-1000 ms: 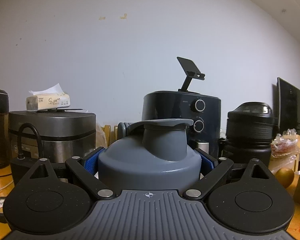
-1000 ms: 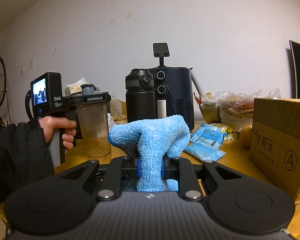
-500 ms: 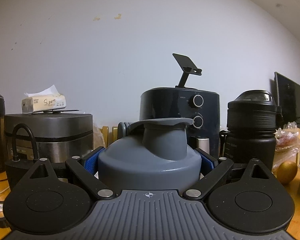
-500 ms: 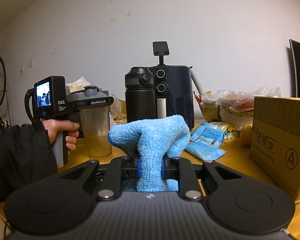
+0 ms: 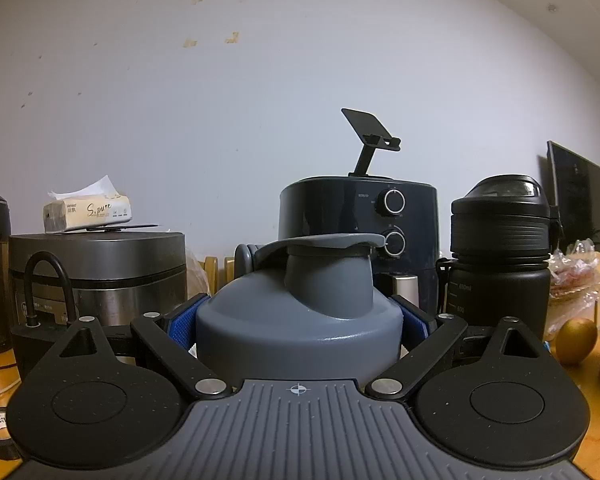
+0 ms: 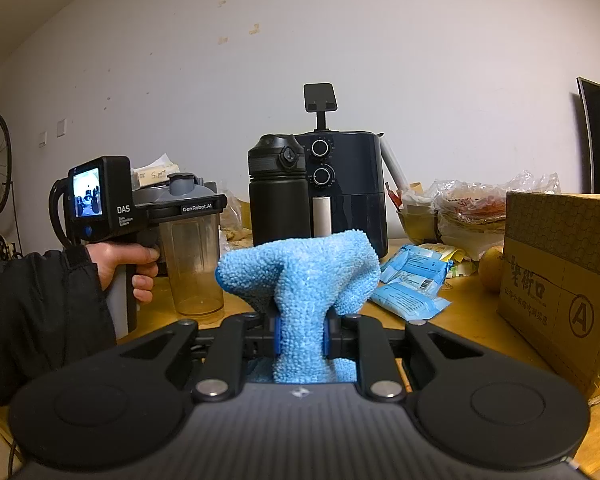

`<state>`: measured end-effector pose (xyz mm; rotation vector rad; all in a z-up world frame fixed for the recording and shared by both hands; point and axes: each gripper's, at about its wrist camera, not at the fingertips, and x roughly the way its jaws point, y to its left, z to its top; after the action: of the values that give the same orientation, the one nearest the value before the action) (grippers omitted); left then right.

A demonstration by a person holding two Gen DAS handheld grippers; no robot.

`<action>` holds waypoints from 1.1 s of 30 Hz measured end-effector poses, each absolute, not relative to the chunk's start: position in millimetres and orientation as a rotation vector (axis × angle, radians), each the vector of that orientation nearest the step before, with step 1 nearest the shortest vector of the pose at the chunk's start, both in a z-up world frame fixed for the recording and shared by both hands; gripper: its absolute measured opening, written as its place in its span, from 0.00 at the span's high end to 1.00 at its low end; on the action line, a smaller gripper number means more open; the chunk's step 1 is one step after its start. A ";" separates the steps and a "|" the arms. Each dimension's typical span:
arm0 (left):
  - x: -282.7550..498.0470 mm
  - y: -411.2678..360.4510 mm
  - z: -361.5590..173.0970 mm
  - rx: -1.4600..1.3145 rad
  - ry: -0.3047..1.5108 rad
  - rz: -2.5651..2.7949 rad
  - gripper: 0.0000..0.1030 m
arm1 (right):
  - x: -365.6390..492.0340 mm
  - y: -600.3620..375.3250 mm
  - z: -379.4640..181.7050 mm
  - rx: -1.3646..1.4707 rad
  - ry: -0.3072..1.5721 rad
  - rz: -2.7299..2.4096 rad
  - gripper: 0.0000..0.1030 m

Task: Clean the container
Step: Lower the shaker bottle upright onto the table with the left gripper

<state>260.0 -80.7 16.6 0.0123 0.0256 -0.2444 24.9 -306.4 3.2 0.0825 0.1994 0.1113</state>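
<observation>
The container is a clear plastic shaker cup [image 6: 192,264] with a grey lid [image 5: 300,320], standing upright on the wooden table at the left of the right wrist view. My left gripper [image 5: 298,320] is shut on the grey lid, its blue pads pressing both sides; the same gripper [image 6: 188,210] shows from the side, held by a hand in a black sleeve. My right gripper [image 6: 300,332] is shut on a blue microfibre cloth [image 6: 300,276] that bunches up above the jaws. The cloth is to the right of the cup and nearer the camera, apart from it.
Behind stand a black bottle [image 6: 280,196], a dark air fryer [image 6: 348,184] with a phone stand on top, and a rice cooker [image 5: 96,268] bearing a tissue pack. Blue packets [image 6: 412,280], plastic bags and a cardboard box [image 6: 560,280] crowd the right.
The left gripper with the shaker cup shifted a little to the right, closer to the black bottle. The right gripper and its cloth stayed still.
</observation>
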 end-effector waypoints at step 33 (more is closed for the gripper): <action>257.4 -83.8 22.0 0.025 0.016 -0.214 0.00 | 19.7 -309.6 4.0 0.090 0.181 0.100 0.85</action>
<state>257.4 -83.8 22.0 0.0247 0.0155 -0.2139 19.7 -309.6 4.0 0.0897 0.1815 0.1004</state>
